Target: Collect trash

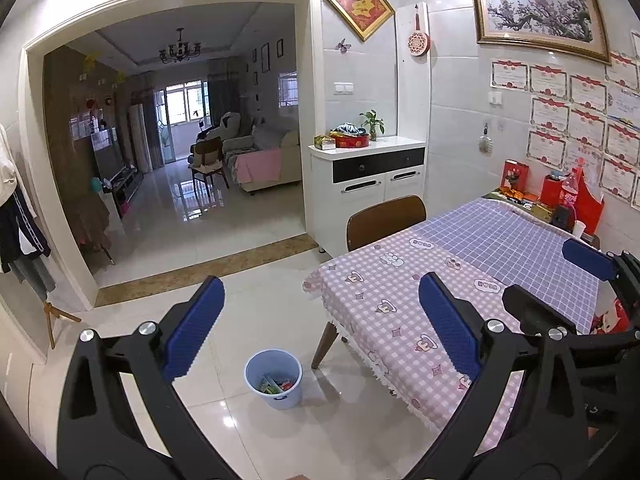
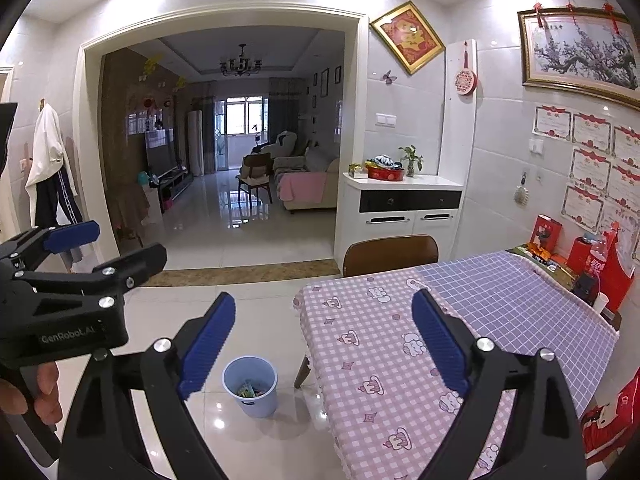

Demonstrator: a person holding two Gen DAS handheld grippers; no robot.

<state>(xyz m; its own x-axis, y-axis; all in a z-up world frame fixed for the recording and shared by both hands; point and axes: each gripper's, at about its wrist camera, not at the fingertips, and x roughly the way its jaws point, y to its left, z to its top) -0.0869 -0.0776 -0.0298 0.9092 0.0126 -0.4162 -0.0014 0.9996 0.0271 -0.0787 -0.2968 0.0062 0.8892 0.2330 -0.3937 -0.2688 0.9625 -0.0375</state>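
Observation:
A light blue bin (image 1: 273, 378) (image 2: 250, 386) stands on the tiled floor by the table's near corner. Colourful wrappers (image 1: 274, 386) (image 2: 250, 391) lie in its bottom. My left gripper (image 1: 320, 320) hangs open above and short of the bin, nothing between its blue pads. My right gripper (image 2: 324, 344) is also wide open and empty, its right finger over the table's checked cloth (image 2: 384, 344). Each gripper shows in the other's view: the right one (image 1: 536, 270) at the right edge, the left one (image 2: 130, 240) at the left edge, held by a hand (image 2: 44, 392).
A brown chair (image 1: 386, 220) stands at the table's far side, in front of a white cabinet (image 1: 368, 184). Red boxes, a cola bottle (image 1: 570, 194) and a paper cup (image 1: 579, 229) crowd the table's wall end. Open tiled floor runs left of the bin towards the living-room doorway.

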